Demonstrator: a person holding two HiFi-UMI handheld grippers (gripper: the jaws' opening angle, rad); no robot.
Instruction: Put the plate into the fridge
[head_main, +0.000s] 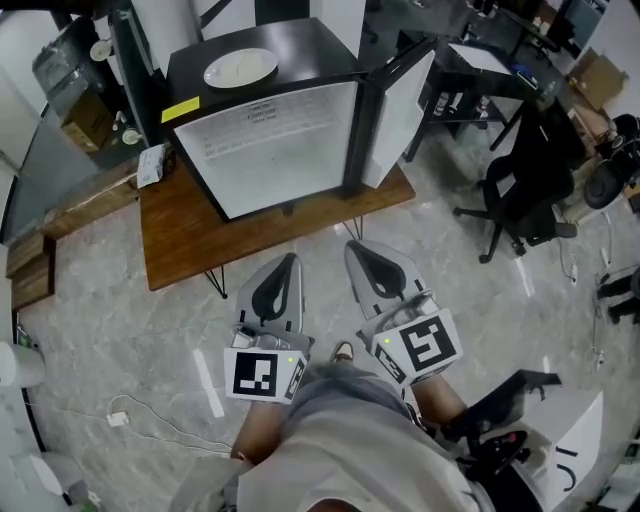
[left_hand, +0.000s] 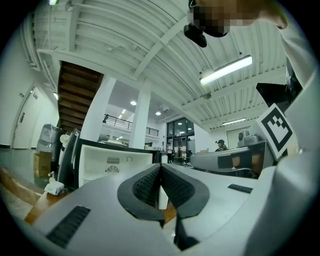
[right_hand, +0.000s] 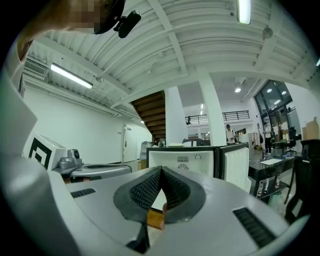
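A white plate (head_main: 240, 68) lies on top of the small black fridge (head_main: 330, 45), which stands on a wooden table (head_main: 190, 235) with its door (head_main: 398, 118) swung open to the right. The fridge's white inside (head_main: 270, 145) shows nothing in it. My left gripper (head_main: 288, 262) and right gripper (head_main: 356, 250) hang side by side in front of the table, both shut and holding nothing. In the left gripper view the jaws (left_hand: 160, 167) meet before the fridge (left_hand: 112, 165). The right gripper (right_hand: 160, 171) faces the fridge (right_hand: 182, 161) and its door (right_hand: 235, 167).
A black office chair (head_main: 520, 190) stands to the right of the table, and a black desk (head_main: 480, 75) behind it. Shelves and boxes (head_main: 85, 120) crowd the left. A white cable (head_main: 150, 420) trails over the marble floor near the person's feet.
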